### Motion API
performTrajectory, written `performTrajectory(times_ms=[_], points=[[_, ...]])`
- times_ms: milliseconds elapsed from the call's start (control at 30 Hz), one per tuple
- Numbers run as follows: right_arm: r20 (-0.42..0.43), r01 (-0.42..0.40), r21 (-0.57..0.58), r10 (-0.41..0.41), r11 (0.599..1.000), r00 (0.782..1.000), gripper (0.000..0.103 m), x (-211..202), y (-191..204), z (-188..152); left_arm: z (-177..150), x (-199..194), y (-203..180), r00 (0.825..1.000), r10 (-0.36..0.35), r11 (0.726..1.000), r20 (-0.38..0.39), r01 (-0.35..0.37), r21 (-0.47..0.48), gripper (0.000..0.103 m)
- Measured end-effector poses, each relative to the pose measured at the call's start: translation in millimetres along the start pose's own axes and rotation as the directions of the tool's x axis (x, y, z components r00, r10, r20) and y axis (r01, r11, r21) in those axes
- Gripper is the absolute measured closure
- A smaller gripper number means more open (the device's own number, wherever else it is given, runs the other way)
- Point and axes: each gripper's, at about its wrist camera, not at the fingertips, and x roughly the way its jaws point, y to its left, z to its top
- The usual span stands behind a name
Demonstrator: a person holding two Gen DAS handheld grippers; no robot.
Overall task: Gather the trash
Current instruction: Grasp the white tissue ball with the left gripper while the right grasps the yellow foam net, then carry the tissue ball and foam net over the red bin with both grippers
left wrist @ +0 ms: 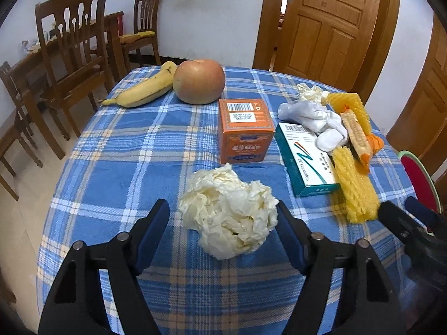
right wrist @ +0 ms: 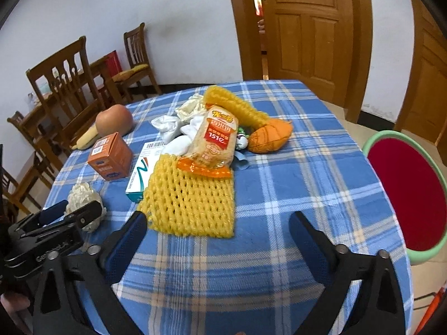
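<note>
While my left gripper (left wrist: 223,217) stands apart around the crinkled cream paper ball (left wrist: 227,212), its right pad grazes it. My right gripper (right wrist: 218,229), jaws wide and empty, points at the yellow foam fruit net (right wrist: 190,203) near the plaid tablecloth's (right wrist: 293,184) front edge.

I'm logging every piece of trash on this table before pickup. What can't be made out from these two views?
- Items under the snack bag, right wrist view: the bag and white wad cover them.
- Medicine box, left wrist view: wad and yellow foam net hide its far end.
- Red bin: cut off by the edge in both views.
- Banana, right wrist view: mostly behind the orange box.
</note>
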Motion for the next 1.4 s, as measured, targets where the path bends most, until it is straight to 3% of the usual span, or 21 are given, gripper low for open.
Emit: performTrajectory(times_ms=[33, 100, 200, 300, 500, 567, 967, 1400], points=[[-0.007, -0.003, -0.003, 0.003, 1.0, 1.0, 0.014, 4, 1, 0, 0, 0, 0, 1.0, -0.013, 1.0, 0.0, 0.013, 0.001, 0.036], [-0.032, -0.028, 0.0, 0.028, 1.0, 0.999, 0.032, 11, 1, -1, 0, -1, -2, 1.0, -0.027, 1.0, 0.0, 0.027, 0.004, 0.04], [-0.069, -0.068, 0.035, 0.07, 0.997, 0.995, 0.046, 19, -2, -2, -1, -5, -4, 0.999, -0.035, 0.999, 0.011, 0.035, 0.007, 0.045], [-0.07, -0.077, 0.046, 0.08, 0.996, 0.994, 0.06, 20, -4, -5, -1, -8, -5, 0.998, -0.061, 0.998, 0.017, 0.061, 0.003, 0.058], [-0.065, -0.125, 0.1, 0.132, 0.987, 0.989, 0.086, 16, -12, -9, -2, -12, -6, 0.997, -0.071, 0.998, 0.022, 0.071, 0.0, 0.06], [-0.053, -0.125, 0.092, 0.13, 0.988, 0.99, 0.09, 11, -12, -11, -3, -14, -6, 0.997, -0.072, 0.997, 0.021, 0.072, 0.001, 0.06], [-0.002, -0.191, 0.063, 0.191, 0.98, 0.982, 0.092, -35, -6, -30, -6, -41, -18, 0.993, -0.106, 0.994, 0.056, 0.104, 0.037, 0.061], [0.149, -0.136, 0.139, 0.115, 0.981, 0.982, 0.092, -98, -43, -38, -5, -82, -61, 0.977, -0.19, 0.974, 0.101, 0.174, 0.148, 0.061]])
